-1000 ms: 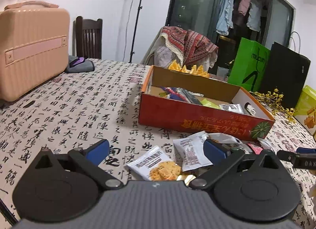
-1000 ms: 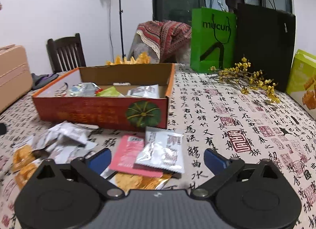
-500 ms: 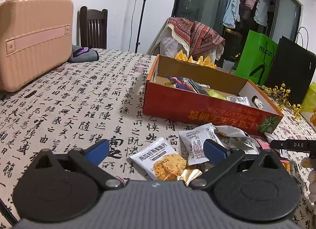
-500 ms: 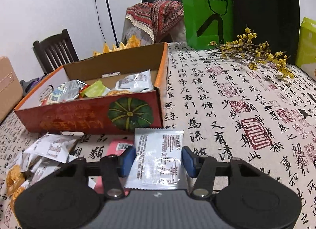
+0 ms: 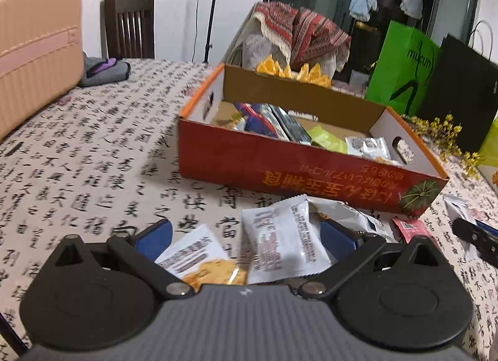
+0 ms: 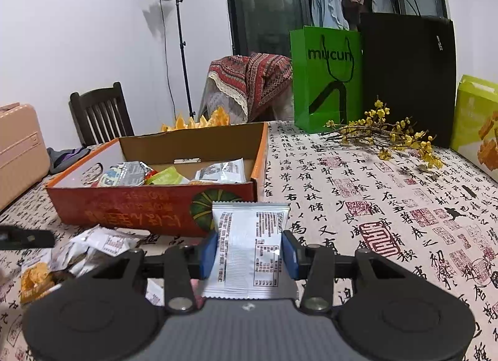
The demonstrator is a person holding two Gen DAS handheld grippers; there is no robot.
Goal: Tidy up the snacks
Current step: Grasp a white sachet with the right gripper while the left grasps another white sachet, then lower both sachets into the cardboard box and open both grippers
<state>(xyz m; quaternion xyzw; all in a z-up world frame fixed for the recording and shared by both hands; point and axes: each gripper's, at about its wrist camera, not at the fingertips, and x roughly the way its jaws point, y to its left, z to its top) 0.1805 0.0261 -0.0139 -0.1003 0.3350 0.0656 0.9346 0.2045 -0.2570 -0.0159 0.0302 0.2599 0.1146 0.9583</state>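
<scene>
Right wrist view. My right gripper (image 6: pixel 248 254) pinches a white snack packet (image 6: pixel 249 249) by its two side edges, the blue pads (image 6: pixel 208 253) pressed against the wrapper; its jaws have just been closing, with this packet between them. I hold it by the edges, I judge, so that the flat foil buckles little and the printed face stays toward me. The packet appears raised off the tablecloth (image 6: pixel 389 205), just in front of the orange cardboard box (image 6: pixel 149 205), where the sorted snacks already lie.

Left wrist view. My left gripper (image 5: pixel 246 238) stands spread wide over the loose pile on the cloth. Between its pads lie a second white packet (image 5: pixel 281 244) and a biscuit packet (image 5: pixel 199 255); neither is pressed. The jaws are wide, I judge, so as to straddle one packet before closing.

Remaining snacks lie heaped against the box's near wall (image 5: pixel 280 171), close enough for short transfers. The box is open at the top, so a packet can be dropped in from above. A pink packet (image 5: pixel 411 229) lies to the right of the pile.
</scene>
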